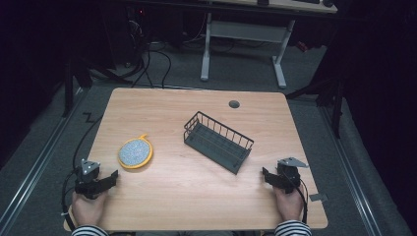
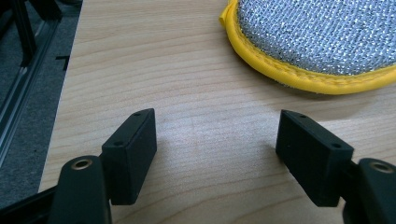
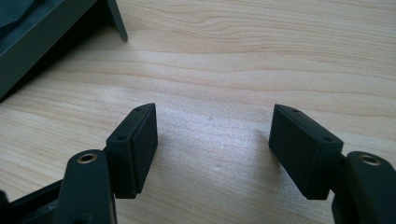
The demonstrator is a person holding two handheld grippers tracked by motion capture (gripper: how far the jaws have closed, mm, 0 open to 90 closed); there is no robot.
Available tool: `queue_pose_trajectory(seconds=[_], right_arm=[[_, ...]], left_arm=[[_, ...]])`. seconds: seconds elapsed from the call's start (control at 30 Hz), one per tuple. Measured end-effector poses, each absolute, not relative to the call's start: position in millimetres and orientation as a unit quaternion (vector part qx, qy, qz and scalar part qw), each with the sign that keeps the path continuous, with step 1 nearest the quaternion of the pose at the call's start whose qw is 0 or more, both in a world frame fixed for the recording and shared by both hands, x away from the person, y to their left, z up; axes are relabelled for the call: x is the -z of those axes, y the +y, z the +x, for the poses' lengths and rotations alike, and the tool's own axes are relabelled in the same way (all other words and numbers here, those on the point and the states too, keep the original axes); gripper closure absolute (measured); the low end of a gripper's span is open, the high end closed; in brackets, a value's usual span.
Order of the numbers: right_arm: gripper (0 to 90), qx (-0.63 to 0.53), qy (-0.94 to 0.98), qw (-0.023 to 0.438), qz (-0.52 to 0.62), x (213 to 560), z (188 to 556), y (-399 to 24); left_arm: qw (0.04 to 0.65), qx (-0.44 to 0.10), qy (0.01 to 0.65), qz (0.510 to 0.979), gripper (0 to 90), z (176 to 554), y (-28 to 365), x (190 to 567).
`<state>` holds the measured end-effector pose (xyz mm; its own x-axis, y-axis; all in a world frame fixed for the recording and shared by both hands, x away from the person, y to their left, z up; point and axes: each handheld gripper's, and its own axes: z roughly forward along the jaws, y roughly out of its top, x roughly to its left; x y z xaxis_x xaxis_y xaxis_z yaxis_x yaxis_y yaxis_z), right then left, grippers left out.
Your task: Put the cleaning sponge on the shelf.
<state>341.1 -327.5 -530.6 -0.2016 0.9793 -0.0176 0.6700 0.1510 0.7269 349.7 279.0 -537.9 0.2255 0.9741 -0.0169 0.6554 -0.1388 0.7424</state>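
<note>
Left gripper (image 2: 215, 140) jaws apart over bare table (image 2: 196, 84); scrubber (image 2: 317, 39) just ahead, cut off at frame edge; right gripper (image 3: 212, 140) jaws apart, holding nothing; rack (image 3: 42, 32) corner cropped top left; rack (image 1: 218, 141) mid-table, contents hard to make out.

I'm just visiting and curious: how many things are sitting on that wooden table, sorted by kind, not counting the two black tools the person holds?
Round scrubbing pad, silver with a yellow rim: 1
Dark wire rack: 1
Total: 2
</note>
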Motion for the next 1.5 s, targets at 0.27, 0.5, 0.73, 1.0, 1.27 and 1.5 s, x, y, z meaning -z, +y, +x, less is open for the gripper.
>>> queue_pose_trajectory(seconds=[0.27, 0.5, 0.73, 1.0, 1.27, 1.5], right_arm=[[32.6, -0.301, 0.715, 0.257, 0.576, 531, 341, -328], [32.7, -0.302, 0.714, 0.257, 0.578, 531, 341, -327], [35.0, -0.302, 0.711, 0.257, 0.581, 530, 341, -326], [39.9, -0.296, 0.715, 0.24, 0.586, 524, 341, -322], [41.7, -0.331, 0.713, 0.247, 0.567, 496, 340, -314], [42.7, -0.352, 0.713, 0.245, 0.555, 471, 347, -307]], left_arm=[[0.323, -0.247, 0.572, 0.713, 29.5, 350, 279, 538], [0.324, -0.246, 0.572, 0.712, 29.5, 350, 279, 538], [0.324, -0.246, 0.572, 0.712, 29.5, 350, 279, 538], [0.328, -0.244, 0.573, 0.711, 29.5, 350, 280, 538], [0.328, -0.243, 0.573, 0.711, 29.3, 350, 280, 538], [0.326, -0.245, 0.573, 0.711, 29.3, 350, 280, 538]])
